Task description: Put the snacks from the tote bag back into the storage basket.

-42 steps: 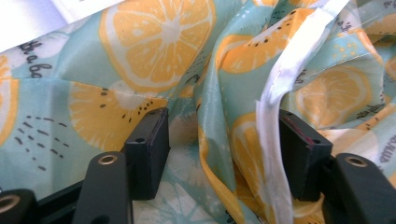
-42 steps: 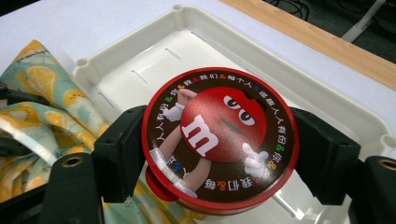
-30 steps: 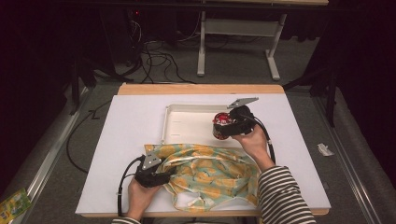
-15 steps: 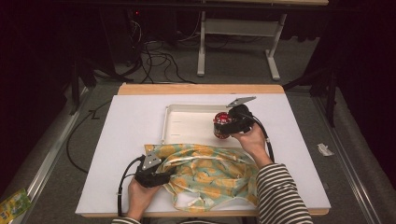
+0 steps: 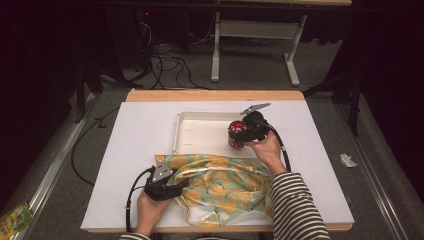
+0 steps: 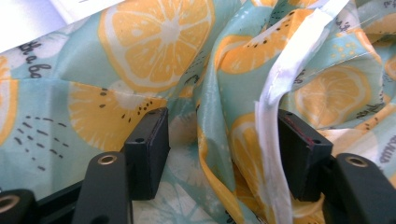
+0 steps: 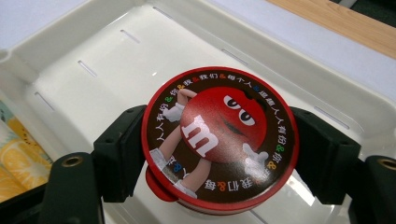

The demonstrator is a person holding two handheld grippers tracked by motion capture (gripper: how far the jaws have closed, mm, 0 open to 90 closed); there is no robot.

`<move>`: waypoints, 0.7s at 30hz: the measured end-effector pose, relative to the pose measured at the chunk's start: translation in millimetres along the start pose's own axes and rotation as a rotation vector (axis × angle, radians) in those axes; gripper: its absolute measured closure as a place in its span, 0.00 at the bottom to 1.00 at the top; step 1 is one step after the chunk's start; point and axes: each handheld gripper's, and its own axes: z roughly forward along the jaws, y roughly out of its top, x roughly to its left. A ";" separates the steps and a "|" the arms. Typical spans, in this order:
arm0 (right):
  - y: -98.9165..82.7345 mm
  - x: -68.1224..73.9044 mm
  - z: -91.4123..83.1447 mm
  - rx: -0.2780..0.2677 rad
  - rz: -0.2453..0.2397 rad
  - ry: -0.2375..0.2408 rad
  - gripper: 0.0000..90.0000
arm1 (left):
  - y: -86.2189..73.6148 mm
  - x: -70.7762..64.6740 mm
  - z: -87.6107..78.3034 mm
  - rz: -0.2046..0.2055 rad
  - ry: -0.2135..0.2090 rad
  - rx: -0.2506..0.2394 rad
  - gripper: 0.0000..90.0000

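The table [image 5: 140,150] with its white top carries everything; at its middle lies a white tray [image 5: 200,132], shallow and slotted, and in front of the tray, nearer the person, a crumpled cloth bag [image 5: 225,185] printed with orange slices on pale blue, its white trim showing in the left gripper view; the bag's far edge lies just beside the tray's near rim. The right gripper [image 5: 239,135] reaches over the tray's right end; its fingers are closed on a round red candy tin [image 7: 219,144], pressing on opposite sides of the rim, and the tin hangs low over the tray floor, whether touching it or just above it cannot be told. The left gripper [image 5: 175,192] rests at the bag's left edge; its fingers [image 6: 148,149] stand wide, folds of fabric and the white trim lying between them without being pinched.

The step in hand appears to be setting the tin in the tray, or lifting it out toward the bag; which of the two cannot be told. If it is being set down, the next move calls for lowering it flat onto the tray floor and spreading the fingers clear of its rim; if it is bound for the bag, the left fingers would first need to close on the trim and hold the mouth open.
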 end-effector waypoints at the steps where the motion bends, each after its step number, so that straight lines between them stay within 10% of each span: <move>1: -0.4 -0.8 1.1 0.000 0.001 0.002 0.29 | 0.0 0.0 -0.1 -0.001 0.000 -0.001 0.45; 21: -2.4 -4.3 25.5 0.034 0.015 -0.003 0.29 | -0.2 -0.3 -0.3 0.000 0.007 -0.004 0.44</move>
